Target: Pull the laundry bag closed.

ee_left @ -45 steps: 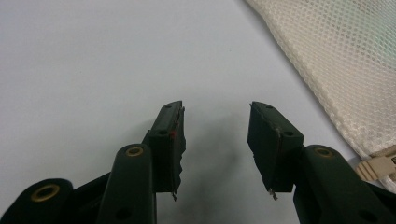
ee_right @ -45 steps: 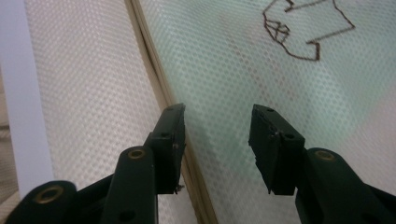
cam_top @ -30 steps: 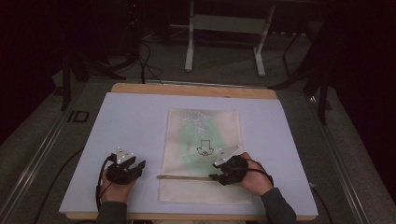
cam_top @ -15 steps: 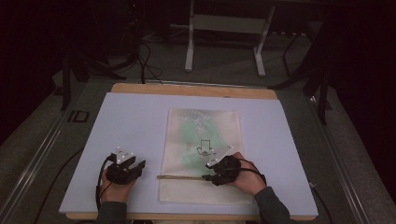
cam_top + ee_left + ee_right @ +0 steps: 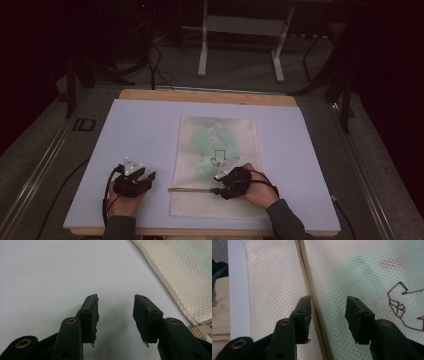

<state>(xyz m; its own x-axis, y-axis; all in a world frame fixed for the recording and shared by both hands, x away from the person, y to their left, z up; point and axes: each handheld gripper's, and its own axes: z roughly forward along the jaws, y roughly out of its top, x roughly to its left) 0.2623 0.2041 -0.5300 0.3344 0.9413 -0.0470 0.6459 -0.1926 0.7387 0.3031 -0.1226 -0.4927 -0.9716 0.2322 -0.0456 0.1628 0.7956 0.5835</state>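
Observation:
A cream mesh bag [image 5: 235,132] lies flat in the middle of the table, with something green [image 5: 210,137] inside and a brown outline mark [image 5: 218,156] on it. A tan zipper line [image 5: 192,189] crosses its near end. My right gripper [image 5: 218,189] rests on the bag at that line, pointing left. In the right gripper view the gripper [image 5: 328,307] stands open, and the zipper [image 5: 308,285] runs just inside its left jaw. My left gripper [image 5: 148,178] sits on the bare table left of the bag, open and holding nothing [image 5: 115,307]; the bag's edge [image 5: 180,272] lies to its right.
The pale lavender table top [image 5: 145,130] has free room on both sides of the bag. A wooden edge [image 5: 205,96] runs along the far side. Beyond it stand a metal frame [image 5: 240,30] and floor cables [image 5: 155,60]. A beige tab [image 5: 203,329] lies by the bag's corner.
My right gripper has slid a little to the left along the zipper line, jaws still wide. The left gripper has stayed where it was.

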